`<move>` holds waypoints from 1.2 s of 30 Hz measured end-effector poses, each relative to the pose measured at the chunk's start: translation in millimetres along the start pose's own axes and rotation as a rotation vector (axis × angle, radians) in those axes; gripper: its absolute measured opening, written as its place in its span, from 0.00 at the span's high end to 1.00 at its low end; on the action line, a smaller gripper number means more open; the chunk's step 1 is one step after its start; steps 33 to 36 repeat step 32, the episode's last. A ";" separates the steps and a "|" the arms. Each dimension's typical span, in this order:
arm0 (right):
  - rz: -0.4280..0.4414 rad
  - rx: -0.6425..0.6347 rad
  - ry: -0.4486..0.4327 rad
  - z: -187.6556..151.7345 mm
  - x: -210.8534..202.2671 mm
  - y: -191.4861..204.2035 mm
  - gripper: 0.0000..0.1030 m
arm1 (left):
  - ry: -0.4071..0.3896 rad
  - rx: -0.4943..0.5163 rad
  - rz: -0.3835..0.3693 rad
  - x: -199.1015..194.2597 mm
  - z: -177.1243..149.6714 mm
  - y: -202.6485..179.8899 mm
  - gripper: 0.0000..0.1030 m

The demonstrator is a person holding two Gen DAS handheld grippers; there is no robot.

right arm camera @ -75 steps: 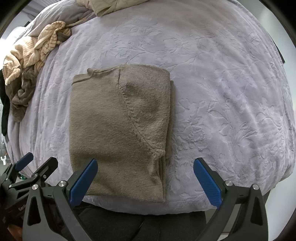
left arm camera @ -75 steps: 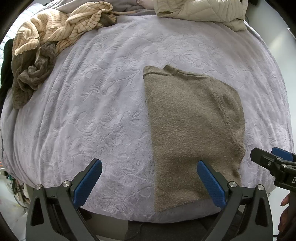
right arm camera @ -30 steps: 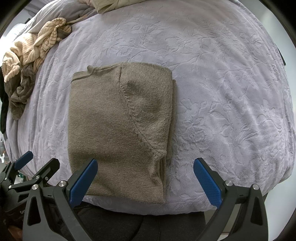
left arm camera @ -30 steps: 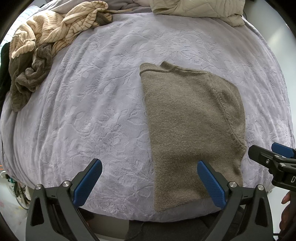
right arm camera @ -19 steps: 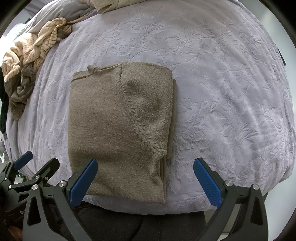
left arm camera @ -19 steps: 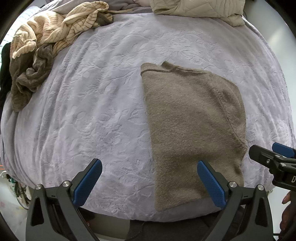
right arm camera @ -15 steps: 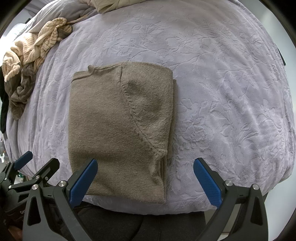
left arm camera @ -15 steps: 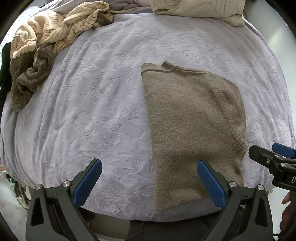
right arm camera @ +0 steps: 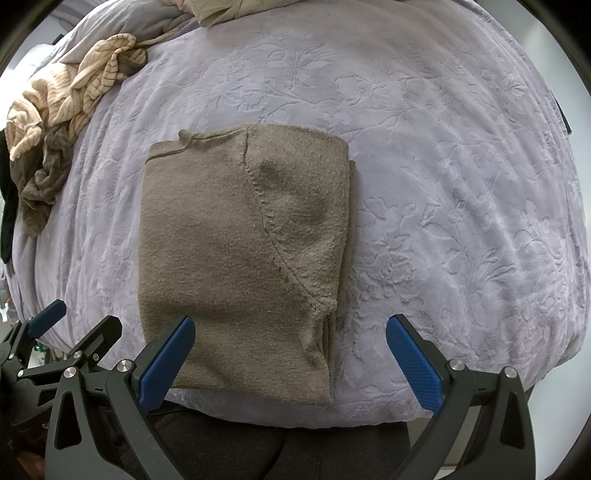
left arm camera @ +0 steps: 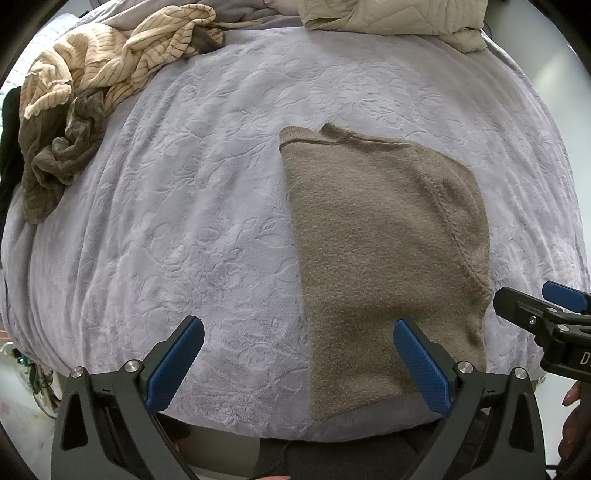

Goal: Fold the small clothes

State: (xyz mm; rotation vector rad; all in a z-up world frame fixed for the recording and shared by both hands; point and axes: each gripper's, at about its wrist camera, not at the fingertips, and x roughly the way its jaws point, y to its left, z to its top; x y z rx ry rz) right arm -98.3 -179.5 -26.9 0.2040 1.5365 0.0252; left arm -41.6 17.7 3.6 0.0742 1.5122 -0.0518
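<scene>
While we are holding both tools at the near edge of the bed (left arm camera: 221, 206), almost nothing is changing: compared with the views from the last couple of seconds, the brown sweater (right arm camera: 240, 251) is lying in the same spot and the same shape, and only the cameras are drifting slightly. We are reading that as a pause between folds, not a fold in progress.

The sweater is resting flat on the lavender embossed bedspread, near the front edge, already folded lengthwise into a tall rectangle, with the sleeve seam curving across its top layer and stacked layers showing along its right side. Its hem is reaching the mattress edge closest to us.

The left hand-held gripper (left arm camera: 295, 363) is hovering with its blue pads wide apart, one pad over bare bedspread and the other over the sweater's lower left part, touching nothing that we can see. The right hand-held gripper (right arm camera: 290, 360) is likewise spread wide and empty, straddling the sweater's lower right corner.

We are judging that the remaining step is a crosswise fold, hem up toward the collar, and both tools seem placed for taking the hem corners.

There are no containers in view. Well apart at the far left, a striped cream garment (left arm camera: 107, 62) and a crumpled grey-brown garment (left arm camera: 55, 158) are waiting in a loose pile, and a quilted beige cover (left arm camera: 399, 14) is lying at the far edge.
</scene>
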 end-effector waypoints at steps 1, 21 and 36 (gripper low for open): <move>0.000 0.000 0.000 0.1 0.1 0.0 0.00 | 0.001 0.000 0.000 -0.1 0.0 0.6 0.00; -0.007 -0.014 -0.001 2.8 0.0 1.6 0.00 | 0.003 0.003 0.001 0.2 0.0 -0.6 0.00; -0.007 -0.014 0.001 3.9 0.6 1.1 0.00 | -0.002 0.003 -0.013 2.1 -0.6 0.4 0.00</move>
